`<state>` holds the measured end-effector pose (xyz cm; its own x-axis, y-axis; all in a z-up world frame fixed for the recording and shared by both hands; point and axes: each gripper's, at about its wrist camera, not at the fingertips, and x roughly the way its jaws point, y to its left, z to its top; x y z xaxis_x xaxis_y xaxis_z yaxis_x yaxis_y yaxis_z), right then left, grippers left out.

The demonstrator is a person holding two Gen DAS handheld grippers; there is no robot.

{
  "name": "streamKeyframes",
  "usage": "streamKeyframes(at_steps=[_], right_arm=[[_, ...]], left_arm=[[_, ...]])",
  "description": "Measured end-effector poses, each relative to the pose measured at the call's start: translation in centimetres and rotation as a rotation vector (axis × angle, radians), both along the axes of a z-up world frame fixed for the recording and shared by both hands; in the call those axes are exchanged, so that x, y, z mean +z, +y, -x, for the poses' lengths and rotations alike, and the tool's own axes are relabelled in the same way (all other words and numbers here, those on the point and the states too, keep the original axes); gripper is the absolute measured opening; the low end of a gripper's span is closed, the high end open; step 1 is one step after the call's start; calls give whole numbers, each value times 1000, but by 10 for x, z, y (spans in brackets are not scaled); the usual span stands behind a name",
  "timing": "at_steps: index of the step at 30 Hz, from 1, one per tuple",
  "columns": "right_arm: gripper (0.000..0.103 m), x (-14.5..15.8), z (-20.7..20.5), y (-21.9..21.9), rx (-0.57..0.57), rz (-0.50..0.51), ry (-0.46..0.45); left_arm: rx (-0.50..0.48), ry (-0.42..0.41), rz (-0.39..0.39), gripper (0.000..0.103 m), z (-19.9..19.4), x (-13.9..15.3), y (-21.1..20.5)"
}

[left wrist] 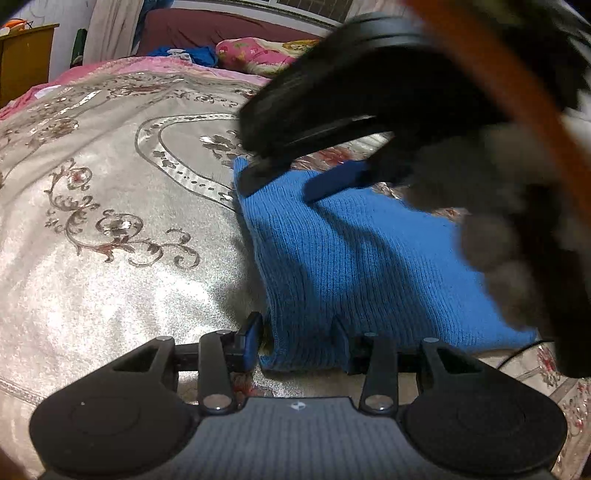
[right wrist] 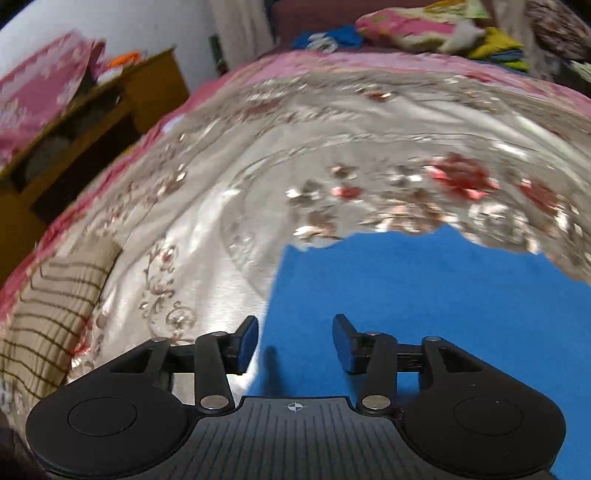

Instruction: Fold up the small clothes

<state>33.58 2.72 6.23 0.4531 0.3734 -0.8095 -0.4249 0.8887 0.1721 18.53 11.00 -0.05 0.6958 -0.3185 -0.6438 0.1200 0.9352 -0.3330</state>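
- The blue ribbed knit garment (left wrist: 354, 258) lies flat on the silvery satin bedspread with floral scrollwork (left wrist: 110, 184), toward the right of the left wrist view; its left edge runs straight from a far corner down to the near hem
- The left tongs (left wrist: 297, 339) sit at that near hem: the hem's left corner lies between the two blue-padded fingers, the left pad just outside the garment's edge, the right finger sunk behind the knit. The jaws stand part-way apart; whether the pads press on the cloth I cannot tell
- The right tongs (right wrist: 295, 341) hang over the garment (right wrist: 424, 314) near its left edge, jaws part-way apart with nothing between them, only blue cloth and bedspread (right wrist: 207, 229) showing through the gap
- In the left wrist view the right tongs (left wrist: 280, 181) appear blurred over the garment's far corner, fingertips close above the knit, with a grey-gloved hand (left wrist: 491, 229) behind them
- The garment's far edge looks ragged and smeared in the right wrist view
- Open bedspread stretches wide to the left of the garment and beyond it, up to the pink border (right wrist: 332, 70)
- A beige cloth with brown stripes (right wrist: 48, 314) lies at the bed's left side, well apart from the garment
- A wooden cabinet (right wrist: 103, 122) stands beyond the bed's left edge; bright pillows (right wrist: 406, 26) are piled at the far end
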Motion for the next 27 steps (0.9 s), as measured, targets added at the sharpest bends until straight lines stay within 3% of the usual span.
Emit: streamKeyframes(at_steps=[9,11,18,21,27], right_arm=[[51,-38,-22,45,29,254,-16],[48,-39,-25,41,25,253,-9],[18,-34,-31,23,2,229,1],[15,-26,-32,10,-18,172,15],[14,-6,-29,-18,-54,64,18]], left_arm=[[-10,-6,14,47,4,0,4],[-8,-16,5,49,4,-1,3],[-5,-71,-33,59,14,0,0],[0,-93,-53,66,17,0,-2],[-10,-112,-45,70,18,-3,-2]])
